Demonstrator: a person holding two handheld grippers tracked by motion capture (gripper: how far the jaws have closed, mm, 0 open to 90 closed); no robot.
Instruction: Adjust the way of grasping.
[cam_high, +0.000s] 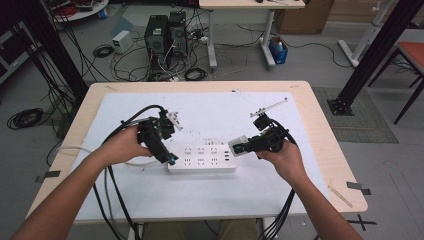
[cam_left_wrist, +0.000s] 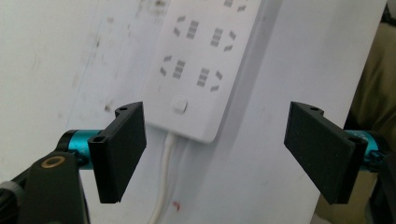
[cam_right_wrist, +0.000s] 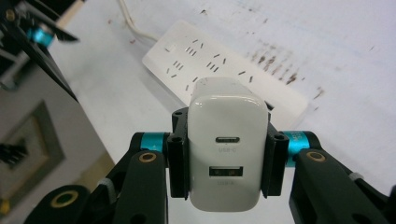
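- We see the right gripper (cam_right_wrist: 226, 158) pinching a white USB charger (cam_right_wrist: 227, 154) by its sides, just above the right end of the white power strip (cam_high: 202, 159).
- The left gripper (cam_left_wrist: 215, 154) has its jaws spread with nothing between them, at the strip's left end by its switch (cam_left_wrist: 179, 104) and white cord (cam_left_wrist: 164, 186).
- The strip lies on a white mat (cam_high: 210, 115) covering the table (cam_high: 320, 120); its sockets are unobstructed.
- Beyond the table, computer towers (cam_high: 165, 32) and cables sit on the floor.

Grey floor (cam_high: 320, 65); perhaps computer towers (cam_high: 165, 32)
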